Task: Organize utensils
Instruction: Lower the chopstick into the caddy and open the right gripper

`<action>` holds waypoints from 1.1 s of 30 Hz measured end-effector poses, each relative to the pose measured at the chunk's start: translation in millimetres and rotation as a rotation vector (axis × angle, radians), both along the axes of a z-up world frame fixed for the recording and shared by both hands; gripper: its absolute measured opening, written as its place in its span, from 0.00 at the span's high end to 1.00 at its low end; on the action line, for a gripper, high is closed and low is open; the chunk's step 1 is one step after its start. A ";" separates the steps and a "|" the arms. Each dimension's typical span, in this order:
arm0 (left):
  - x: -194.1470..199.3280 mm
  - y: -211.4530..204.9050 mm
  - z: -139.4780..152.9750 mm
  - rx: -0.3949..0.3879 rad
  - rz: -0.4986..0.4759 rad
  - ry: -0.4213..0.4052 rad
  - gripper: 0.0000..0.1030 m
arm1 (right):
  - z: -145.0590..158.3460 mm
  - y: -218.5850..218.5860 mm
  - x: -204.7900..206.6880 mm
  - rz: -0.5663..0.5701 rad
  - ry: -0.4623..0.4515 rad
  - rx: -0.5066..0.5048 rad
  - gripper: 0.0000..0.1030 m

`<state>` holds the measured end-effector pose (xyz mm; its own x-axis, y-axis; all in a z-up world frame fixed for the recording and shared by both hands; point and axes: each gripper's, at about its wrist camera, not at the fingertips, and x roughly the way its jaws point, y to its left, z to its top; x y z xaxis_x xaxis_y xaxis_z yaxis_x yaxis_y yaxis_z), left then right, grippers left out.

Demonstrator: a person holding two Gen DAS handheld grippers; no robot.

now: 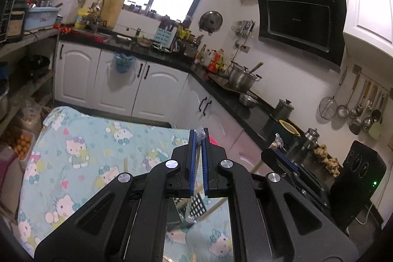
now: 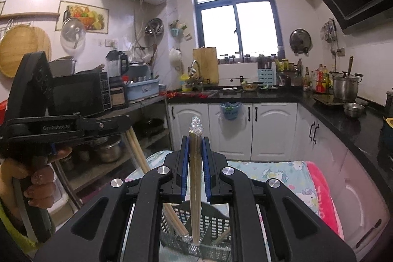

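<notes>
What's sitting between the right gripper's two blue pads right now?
In the right wrist view, the right gripper is shut on a plastic-wrapped bundle of chopsticks, which runs down into the black slotted basket.

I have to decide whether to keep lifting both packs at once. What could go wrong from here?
The left gripper pinches only a thin plastic-wrapped pack, which could slide out. The right gripper's wrapped chopstick bundle hangs down into the black basket and may snag its wall or the loose chopsticks there.
</notes>
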<state>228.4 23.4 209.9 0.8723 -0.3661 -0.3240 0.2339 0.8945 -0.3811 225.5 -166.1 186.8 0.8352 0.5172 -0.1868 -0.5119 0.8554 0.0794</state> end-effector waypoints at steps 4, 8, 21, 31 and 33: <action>7.1 0.1 -4.1 0.012 0.021 -0.007 0.98 | -2.0 1.1 9.9 -0.026 -0.007 -0.005 0.90; 15.0 2.3 -13.0 0.022 0.038 -0.001 0.98 | -10.2 2.2 19.4 -0.046 -0.002 -0.010 0.90; 25.7 6.7 -43.4 0.022 0.052 0.020 0.98 | -39.1 -2.5 38.0 -0.085 0.047 0.024 0.90; 23.0 2.9 -57.7 0.032 0.041 0.010 0.98 | -59.2 -2.1 38.6 -0.106 0.074 0.019 0.90; 22.3 2.3 -61.1 0.033 0.039 0.009 0.98 | -63.5 -1.9 38.6 -0.113 0.081 0.021 0.90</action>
<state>250.7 25.7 148.8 0.8827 -0.3208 -0.3436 0.1953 0.9151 -0.3528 264.1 -168.1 123.3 0.8708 0.4256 -0.2460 -0.4040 0.9047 0.1351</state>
